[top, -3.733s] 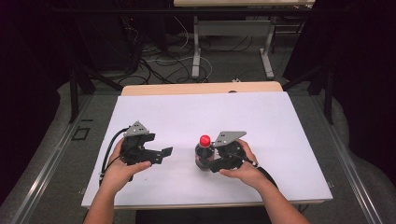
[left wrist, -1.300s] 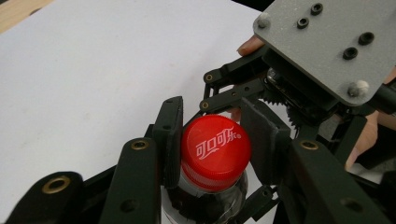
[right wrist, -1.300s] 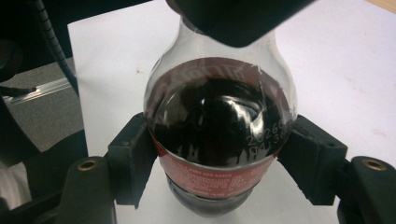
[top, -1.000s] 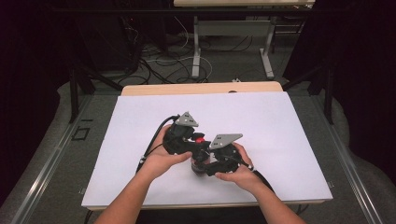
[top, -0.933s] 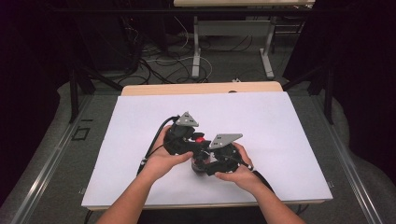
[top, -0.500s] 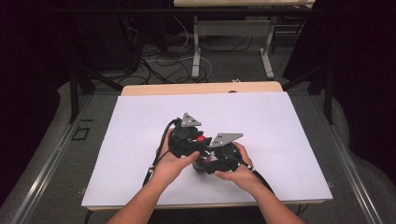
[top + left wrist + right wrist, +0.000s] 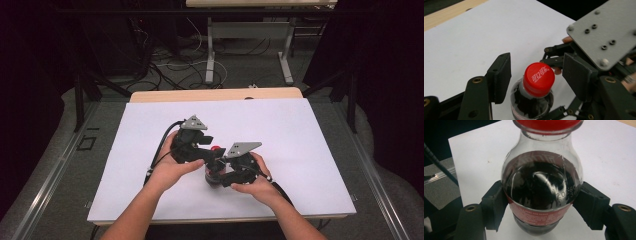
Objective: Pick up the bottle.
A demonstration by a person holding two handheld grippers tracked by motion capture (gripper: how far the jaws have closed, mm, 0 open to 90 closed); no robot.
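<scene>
We held the cola bottle (image 7: pixel 541 192) upright on the white table (image 7: pixel 300 135), near its front middle. Our right gripper (image 7: pixel 544 205) was clamped on the bottle's body at the red label. Our left gripper (image 7: pixel 536 76) stood with jaws apart on either side of the red cap (image 7: pixel 539 78) (apparently not touching it, though the angle left this uncertain).

White Chinese Coca-Cola script, 可口可乐, printed across top of red cap (image 7: pixel 539 79) on cola bottle (image 7: pixel 541 187). Small white print on red label band (image 7: pixel 536 216) around bottle's lower body, too fine to read. Faint embossed digits at glass shoulder, illegible.
</scene>
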